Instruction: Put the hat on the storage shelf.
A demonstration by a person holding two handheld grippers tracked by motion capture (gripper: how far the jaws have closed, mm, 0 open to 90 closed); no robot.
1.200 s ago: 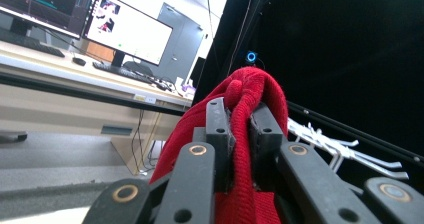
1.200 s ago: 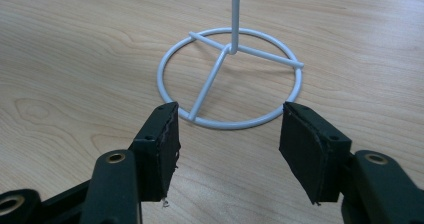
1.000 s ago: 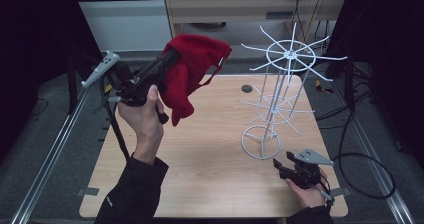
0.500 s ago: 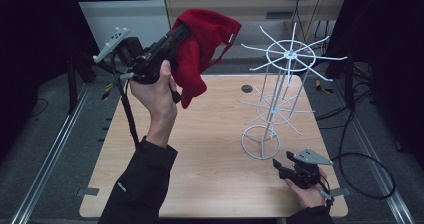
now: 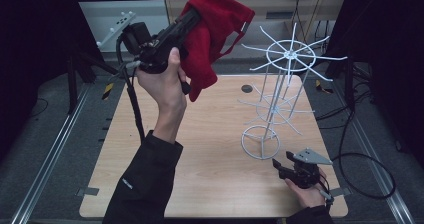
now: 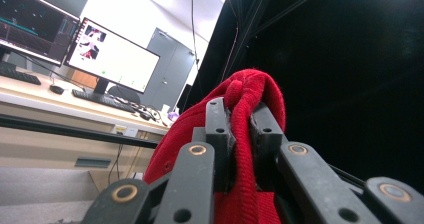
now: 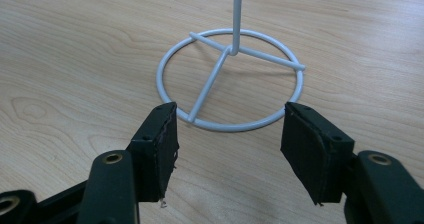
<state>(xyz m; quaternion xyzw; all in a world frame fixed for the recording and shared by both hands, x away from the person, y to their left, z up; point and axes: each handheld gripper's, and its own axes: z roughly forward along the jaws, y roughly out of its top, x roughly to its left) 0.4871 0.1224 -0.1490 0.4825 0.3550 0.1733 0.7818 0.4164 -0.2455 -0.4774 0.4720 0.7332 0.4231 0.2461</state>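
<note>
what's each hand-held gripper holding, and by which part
The left hand-held gripper pinches a fold of the red cloth. The right hand-held gripper is open at the wire rack's base ring, holding nothing.

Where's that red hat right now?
In the high view the red hat is up in the air at the top centre, pinched in the left hand-held gripper, left of the white wire rack and above the table's far edge.

Your left claw (image 5: 200,14) is clamped on a fold of the red knitted cloth (image 5: 215,34), held high in the air; the thick ribbed fabric (image 6: 245,134) bulges up between the pads and drapes down below them, a thin strap hanging at its edge. The white wire rack (image 5: 280,99) stands upright, its round base ring (image 7: 230,81) lying just ahead of your right claw (image 7: 227,134), between the spread pads.
</note>
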